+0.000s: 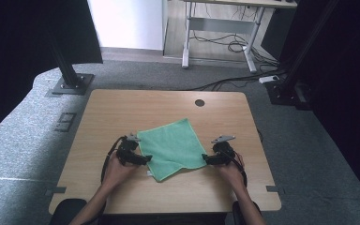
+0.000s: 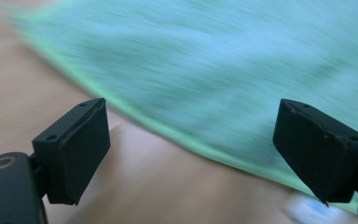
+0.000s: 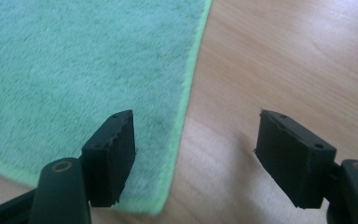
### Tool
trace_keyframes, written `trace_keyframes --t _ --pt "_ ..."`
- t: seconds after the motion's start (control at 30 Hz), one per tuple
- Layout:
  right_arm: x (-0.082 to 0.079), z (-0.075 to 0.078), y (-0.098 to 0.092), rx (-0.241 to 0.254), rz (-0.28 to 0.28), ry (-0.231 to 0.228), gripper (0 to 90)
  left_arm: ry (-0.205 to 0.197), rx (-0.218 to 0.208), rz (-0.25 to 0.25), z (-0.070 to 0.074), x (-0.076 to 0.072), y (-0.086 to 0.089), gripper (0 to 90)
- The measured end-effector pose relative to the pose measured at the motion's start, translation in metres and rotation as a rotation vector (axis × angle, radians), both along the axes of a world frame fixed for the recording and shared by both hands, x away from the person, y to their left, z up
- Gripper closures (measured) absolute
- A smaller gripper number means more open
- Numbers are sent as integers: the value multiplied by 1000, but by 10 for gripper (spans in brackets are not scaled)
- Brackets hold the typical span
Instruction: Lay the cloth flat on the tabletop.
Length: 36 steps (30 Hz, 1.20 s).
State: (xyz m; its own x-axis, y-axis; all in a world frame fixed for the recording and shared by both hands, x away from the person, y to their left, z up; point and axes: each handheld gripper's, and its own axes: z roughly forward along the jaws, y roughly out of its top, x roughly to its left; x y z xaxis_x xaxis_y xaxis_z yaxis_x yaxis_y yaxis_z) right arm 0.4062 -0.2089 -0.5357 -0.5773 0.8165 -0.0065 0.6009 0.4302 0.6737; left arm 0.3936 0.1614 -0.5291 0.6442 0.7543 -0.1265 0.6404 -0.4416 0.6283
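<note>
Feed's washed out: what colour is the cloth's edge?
Bright green hem on the teal cloth, clearest in the right gripper view.

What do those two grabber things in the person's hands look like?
Both are black. The left gripper and right gripper each carry a grey three-cornered plate on top and trail a black cable. Their fingers are flat, blocky black pads with small screw holes. The forearms are bare, no sleeves.

Cloth (image 1: 173,147) lies flat near the table's (image 1: 122,112) middle, left hand-held gripper (image 1: 143,160) at its left edge, right hand-held gripper (image 1: 208,160) at its right corner.
</note>
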Motion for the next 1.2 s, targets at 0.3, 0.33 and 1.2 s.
trace_keyframes --t 0.3,0.33,1.2 --pt "12 -7 1 -2 -5 7 248 -22 123 -52 -8 -24 -12 97" --pt "12 -8 0 8 -9 7 248 -20 131 -46 -8 -23 -10 96" --pt "-13 -7 8 -2 22 5 232 -9 137 -13 -9 -11 20 49"
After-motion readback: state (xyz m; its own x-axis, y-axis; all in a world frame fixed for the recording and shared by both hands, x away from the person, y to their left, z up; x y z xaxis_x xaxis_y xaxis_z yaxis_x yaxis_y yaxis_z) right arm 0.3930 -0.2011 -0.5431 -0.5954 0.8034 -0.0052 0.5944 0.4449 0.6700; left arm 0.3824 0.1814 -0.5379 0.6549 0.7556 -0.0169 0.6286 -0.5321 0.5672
